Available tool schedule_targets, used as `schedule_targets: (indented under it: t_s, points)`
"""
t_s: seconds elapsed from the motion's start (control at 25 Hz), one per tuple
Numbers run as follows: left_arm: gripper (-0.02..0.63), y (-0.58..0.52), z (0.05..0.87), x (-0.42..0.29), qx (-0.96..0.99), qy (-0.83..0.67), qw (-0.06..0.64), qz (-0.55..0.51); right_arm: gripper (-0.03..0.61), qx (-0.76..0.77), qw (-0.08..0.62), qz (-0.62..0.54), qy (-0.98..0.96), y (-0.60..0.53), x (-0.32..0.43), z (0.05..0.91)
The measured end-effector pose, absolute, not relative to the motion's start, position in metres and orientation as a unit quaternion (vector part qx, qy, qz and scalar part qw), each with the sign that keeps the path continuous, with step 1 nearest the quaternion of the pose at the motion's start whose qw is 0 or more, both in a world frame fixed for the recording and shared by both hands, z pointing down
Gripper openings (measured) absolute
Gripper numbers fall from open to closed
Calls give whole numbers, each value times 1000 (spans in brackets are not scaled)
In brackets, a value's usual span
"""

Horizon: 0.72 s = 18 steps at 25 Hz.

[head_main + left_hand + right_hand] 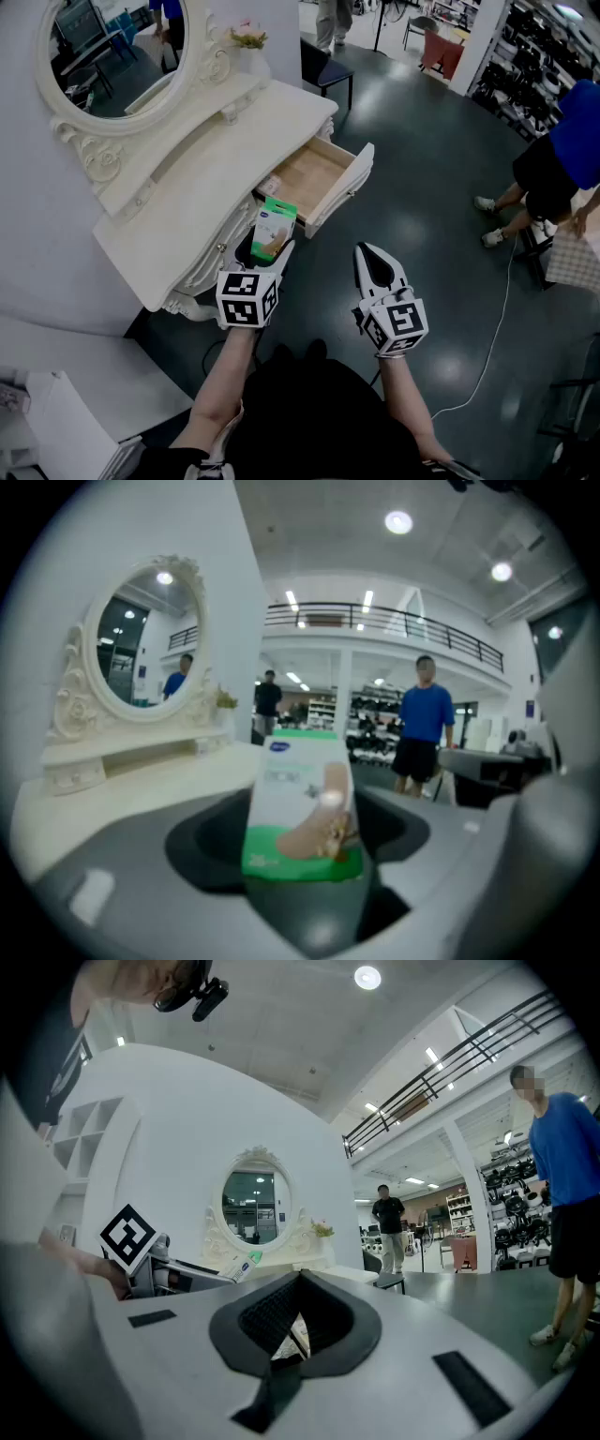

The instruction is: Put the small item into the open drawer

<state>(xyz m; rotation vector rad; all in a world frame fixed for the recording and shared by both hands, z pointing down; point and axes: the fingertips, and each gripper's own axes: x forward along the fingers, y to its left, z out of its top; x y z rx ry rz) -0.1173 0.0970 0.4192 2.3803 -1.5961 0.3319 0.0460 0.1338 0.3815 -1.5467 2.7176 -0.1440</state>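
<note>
**Small box gripped beside the open drawer**

A small green-and-white box (pixel 274 225) is clamped upright between the jaws of the left gripper (pixel 265 251). The jaws are spread wide, and their pads are pressed on the box's two sides. In the left gripper view the box (pixel 305 808) is seen standing between the jaws, with a plaster pictured on its face.

The box is held in the air against the front edge of the white dressing table (pixel 216 178), just beside the nearer corner of the open drawer (pixel 314 173) and still outside it. The drawer is pulled well out, and its wooden bottom is exposed.

The right gripper (pixel 373 255) is held apart to the right, over the dark floor (pixel 422 187). Its jaws are closed tip to tip, with nothing gripped between them.
</note>
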Motion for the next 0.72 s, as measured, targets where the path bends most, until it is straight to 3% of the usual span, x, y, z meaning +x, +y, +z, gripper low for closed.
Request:
schedule_targets:
  t_s: [0.72]
  points:
    - [353, 85, 415, -108, 812, -561, 118, 113, -3, -491, 24, -59, 869, 121, 68, 380]
